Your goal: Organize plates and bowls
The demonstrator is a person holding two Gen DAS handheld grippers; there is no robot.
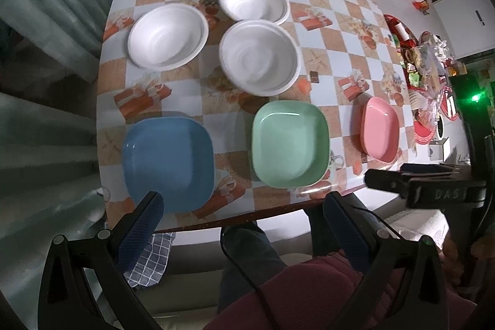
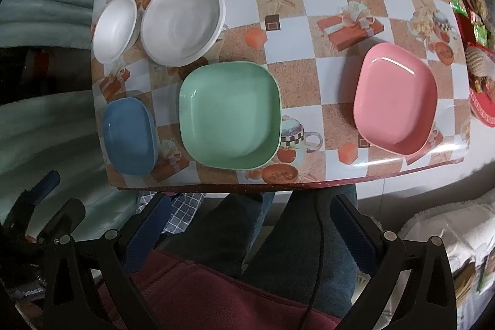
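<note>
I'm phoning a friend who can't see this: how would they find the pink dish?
Start at the checkered table and follow its near edge, where three square coloured plates sit in a row. The pink plate is at the right end, apart from the green plate.

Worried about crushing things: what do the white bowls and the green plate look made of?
White bowls: probably foam or moulded pulp, matte, dull, with thin rolled rims. Green plate: likely glazed ceramic or melamine, glossy, with a sharp light streak near its rim.

Left gripper (image 1: pixel 244 211), right gripper (image 2: pixel 250 214): jaws apart.
</note>
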